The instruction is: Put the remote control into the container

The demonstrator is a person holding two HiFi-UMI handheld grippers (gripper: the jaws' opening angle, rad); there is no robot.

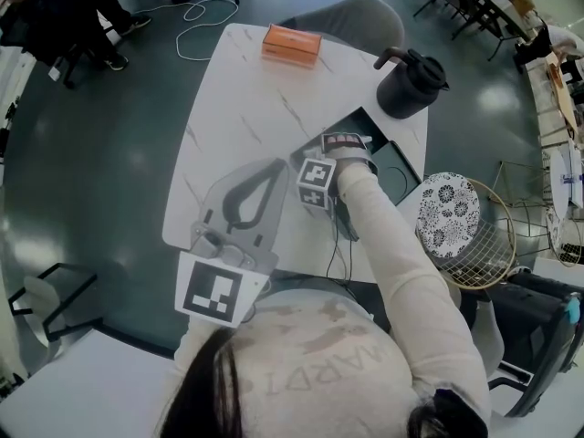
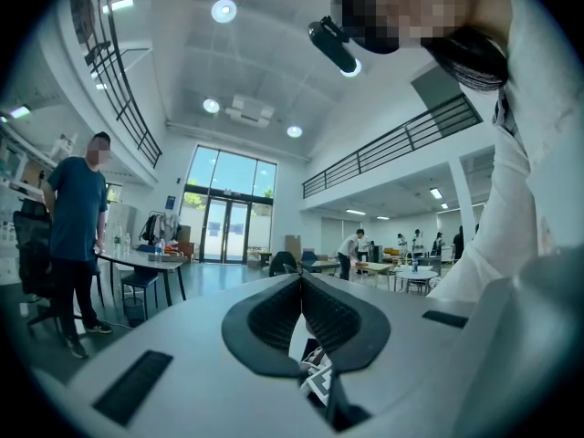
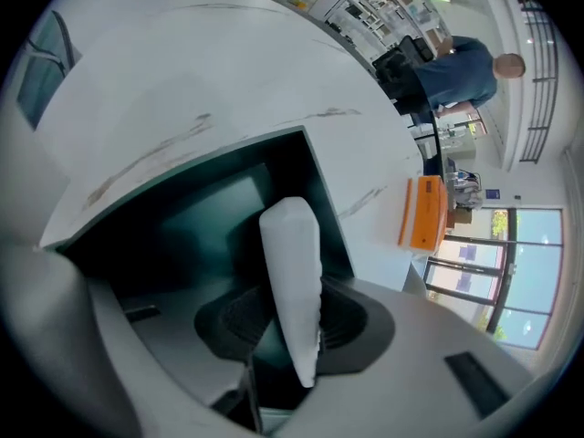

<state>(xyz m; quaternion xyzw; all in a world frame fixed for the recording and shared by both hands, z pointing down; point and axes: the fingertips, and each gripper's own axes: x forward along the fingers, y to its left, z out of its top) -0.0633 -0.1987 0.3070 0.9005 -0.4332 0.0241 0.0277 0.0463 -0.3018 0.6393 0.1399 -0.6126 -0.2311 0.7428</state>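
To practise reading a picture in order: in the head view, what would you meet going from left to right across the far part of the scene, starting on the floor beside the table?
white cable on the floor → orange box → black jug → wire basket

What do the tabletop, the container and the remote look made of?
Tabletop: white with thin grey veins, low sheen; marble or a marble-look laminate, can't tell which.
Container: dark, smooth, faintly glossy walls with crisp edges; probably plastic.
Remote: plain white, smooth matte shell; likely plastic.
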